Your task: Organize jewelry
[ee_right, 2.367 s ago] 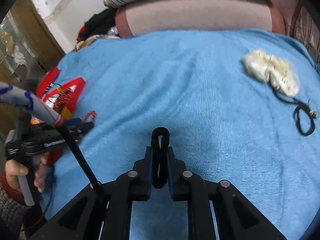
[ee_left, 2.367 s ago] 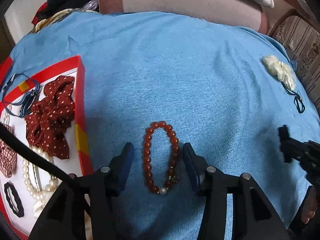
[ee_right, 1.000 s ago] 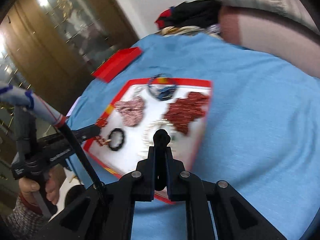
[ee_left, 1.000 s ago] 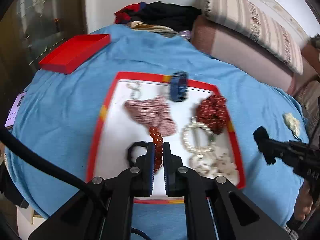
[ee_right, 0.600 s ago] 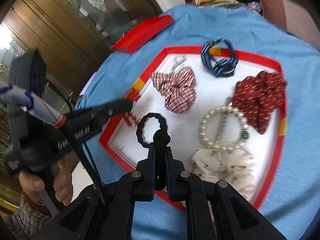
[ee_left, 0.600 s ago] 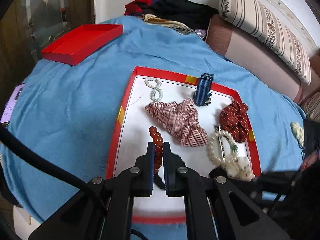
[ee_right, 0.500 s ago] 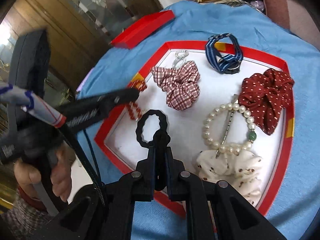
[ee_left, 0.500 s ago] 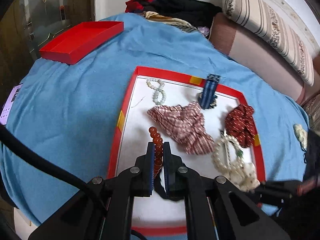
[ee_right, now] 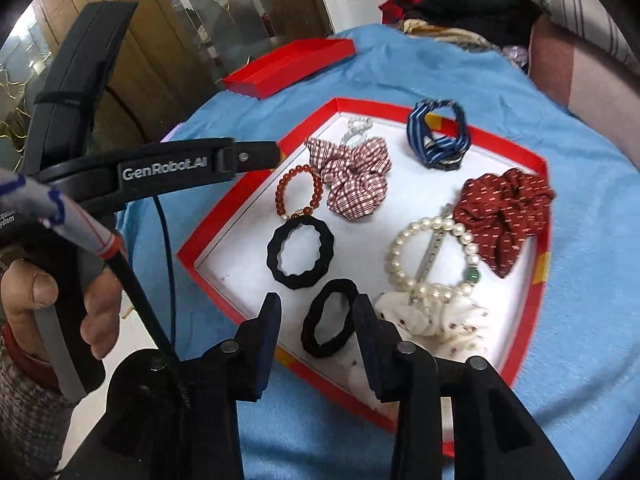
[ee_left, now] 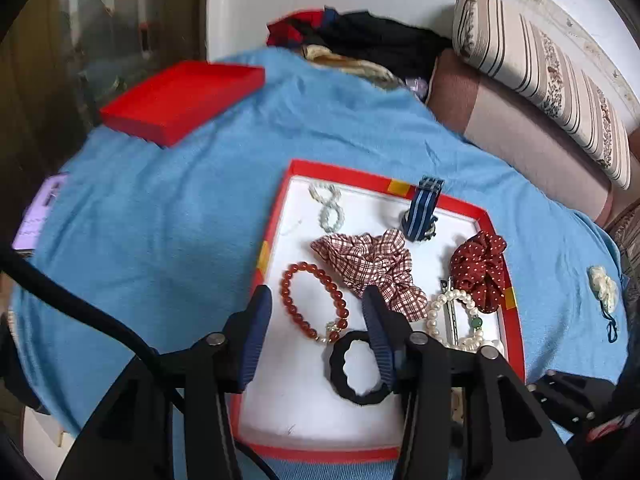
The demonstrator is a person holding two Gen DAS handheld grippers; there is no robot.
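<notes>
A red-rimmed white tray (ee_left: 496,218) (ee_right: 224,220) lies on the blue cloth. My left gripper (ee_left: 316,312) is open above it, with the red bead bracelet (ee_left: 294,308) (ee_right: 280,190) lying loose on the tray between its fingers. My right gripper (ee_right: 316,320) is open, with a smooth black hair tie (ee_right: 316,330) lying on the tray between its fingers. A wavy black hair tie (ee_right: 276,258) (ee_left: 340,376) lies just beyond it. The tray also holds a plaid scrunchie (ee_right: 352,178), a red dotted scrunchie (ee_right: 504,216), a pearl bracelet (ee_right: 404,276) and a blue striped band (ee_right: 416,136).
A red box lid (ee_left: 176,100) (ee_right: 288,66) lies on the cloth at the far left. A cream scrunchie (ee_left: 602,286) with a dark cord lies on the cloth at the right. Cushions (ee_left: 540,68) and piled clothes (ee_left: 360,44) border the far side.
Both grippers have opened. The left let the red bead bracelet drop onto the tray, and the right let the smooth black hair tie drop beside the wavy one.
</notes>
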